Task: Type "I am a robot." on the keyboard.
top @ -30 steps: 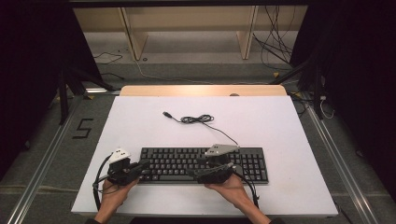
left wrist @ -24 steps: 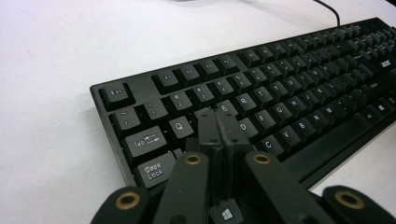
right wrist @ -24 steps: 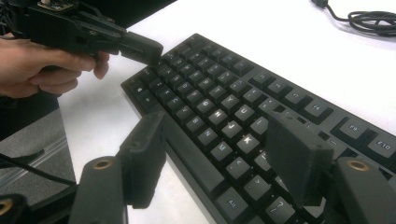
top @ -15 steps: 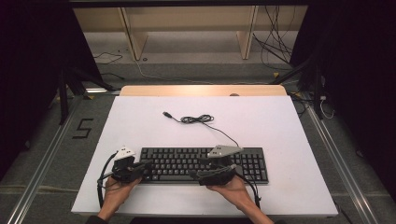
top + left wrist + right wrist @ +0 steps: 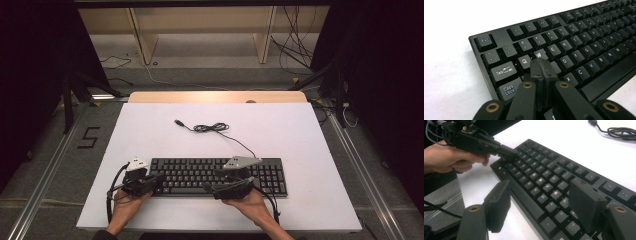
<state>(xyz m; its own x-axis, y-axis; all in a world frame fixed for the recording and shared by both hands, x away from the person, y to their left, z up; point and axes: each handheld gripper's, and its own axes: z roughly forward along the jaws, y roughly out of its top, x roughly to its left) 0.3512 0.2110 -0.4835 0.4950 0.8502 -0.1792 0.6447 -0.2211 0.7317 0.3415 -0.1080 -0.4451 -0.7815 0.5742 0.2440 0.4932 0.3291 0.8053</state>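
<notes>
Lying along the near edge of the white desk (image 5: 150, 130), the black keyboard (image 5: 260, 172) takes presses best from the left gripper (image 5: 541, 65), jaws together above its W key, while the right gripper (image 5: 544, 203), jaws apart, has just been opening over its front edge with nothing clamped.

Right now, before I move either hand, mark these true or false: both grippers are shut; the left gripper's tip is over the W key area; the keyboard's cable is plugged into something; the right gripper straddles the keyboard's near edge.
1. Both grippers are shut. False: the left gripper is shut, but the right gripper is open.
2. The left gripper's tip sits by the Q and W keys of the keyboard. True.
3. The cable is plugged in. False: its plug lies loose on the white table.
4. The right gripper's jaws straddle the keyboard's near edge. True: one jaw stands over the keys, one off the edge.
</notes>
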